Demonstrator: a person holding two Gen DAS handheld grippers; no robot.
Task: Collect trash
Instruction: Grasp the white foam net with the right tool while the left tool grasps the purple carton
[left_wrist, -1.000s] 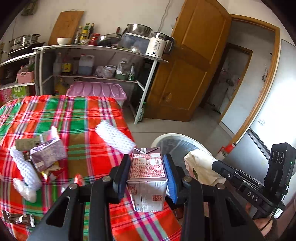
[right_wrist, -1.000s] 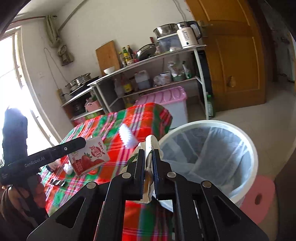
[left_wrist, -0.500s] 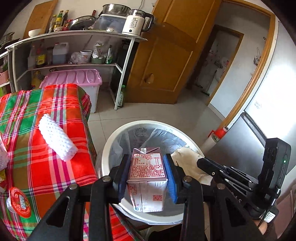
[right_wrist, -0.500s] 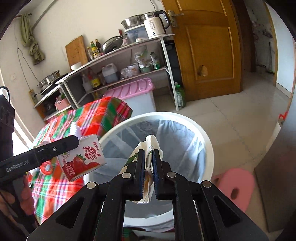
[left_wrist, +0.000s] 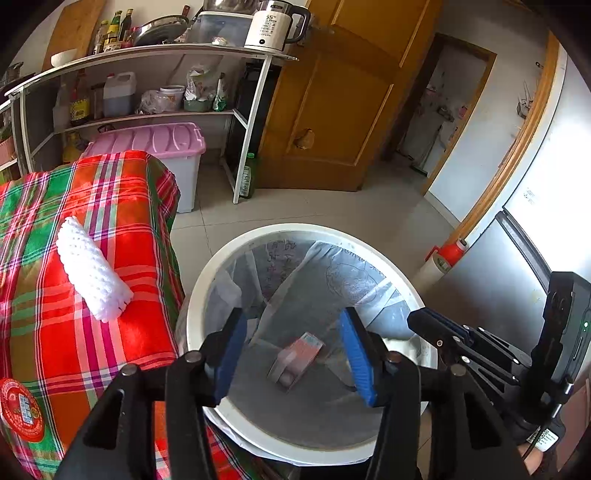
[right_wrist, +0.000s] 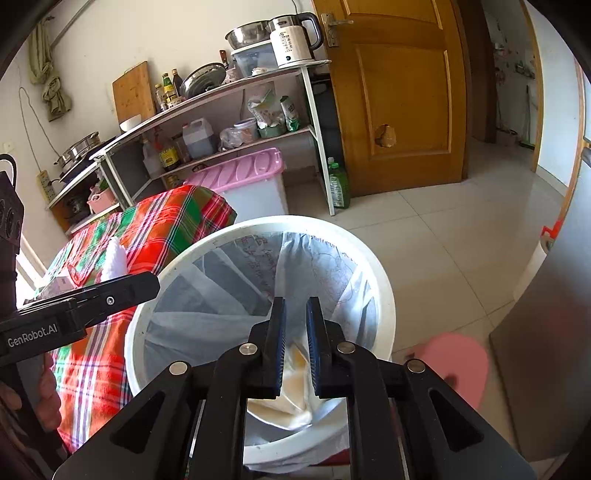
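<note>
Both grippers over lined bin (left_wrist: 207, 280). Left gripper (left_wrist: 291, 354) opening, empty, carton (left_wrist: 295, 356) dropping inside. Right gripper (right_wrist: 295, 343) opening, wrapper (right_wrist: 284, 402) falling clear. Widen fully, then lift clear of rim.

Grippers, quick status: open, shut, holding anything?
Left gripper: jaws opening, nothing between them; the milk carton is down in the trash bin.
Right gripper: jaws opening, narrow gap, the pale wrapper dropping away below.
</note>
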